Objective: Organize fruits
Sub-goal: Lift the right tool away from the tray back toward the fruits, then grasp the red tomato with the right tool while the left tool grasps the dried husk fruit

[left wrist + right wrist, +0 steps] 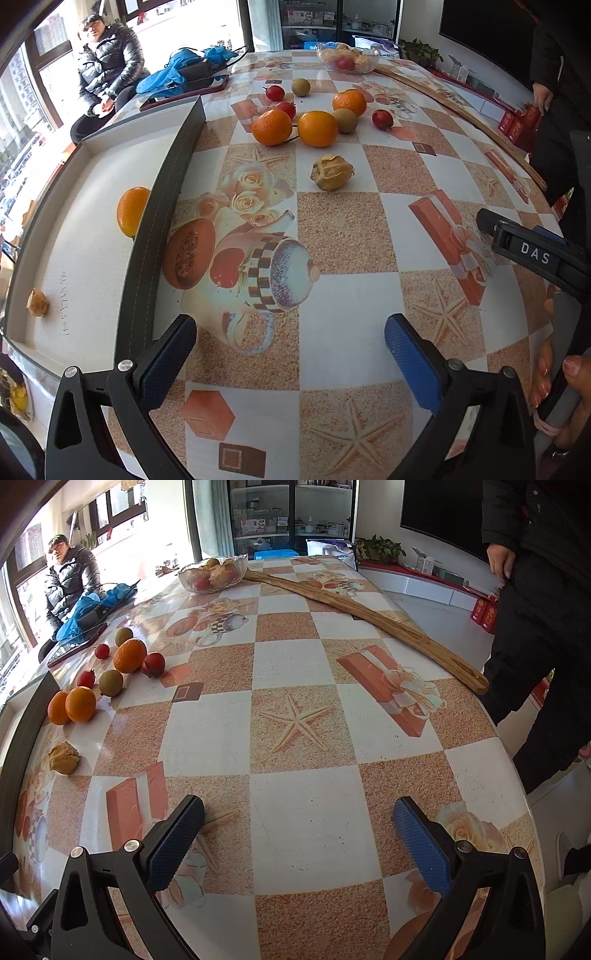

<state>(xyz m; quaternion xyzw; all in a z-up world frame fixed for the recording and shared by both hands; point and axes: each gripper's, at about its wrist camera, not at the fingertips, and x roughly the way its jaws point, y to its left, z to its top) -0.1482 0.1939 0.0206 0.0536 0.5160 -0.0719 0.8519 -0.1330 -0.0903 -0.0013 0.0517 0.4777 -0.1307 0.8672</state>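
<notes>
Loose fruit lies on the patterned tablecloth: three oranges [317,128] [80,703], two brown kiwis [345,120], three small red fruits [382,119] and a papery husked fruit [331,172] [64,757]. A shallow grey box [162,206] at the left holds one orange [131,211] and one husked fruit [37,303]. My left gripper [290,349] is open over the cloth beside the box, holding nothing. My right gripper [298,834] is open over bare cloth, well right of the fruit, and shows in the left wrist view as a black finger [532,251].
A glass bowl [348,57] [212,572] of fruit stands at the far end. A long wooden strip [369,618] lies along the right edge. Blue cloth and a tablet [184,88] sit far left. One person sits by the window [107,66]; another stands right [535,609].
</notes>
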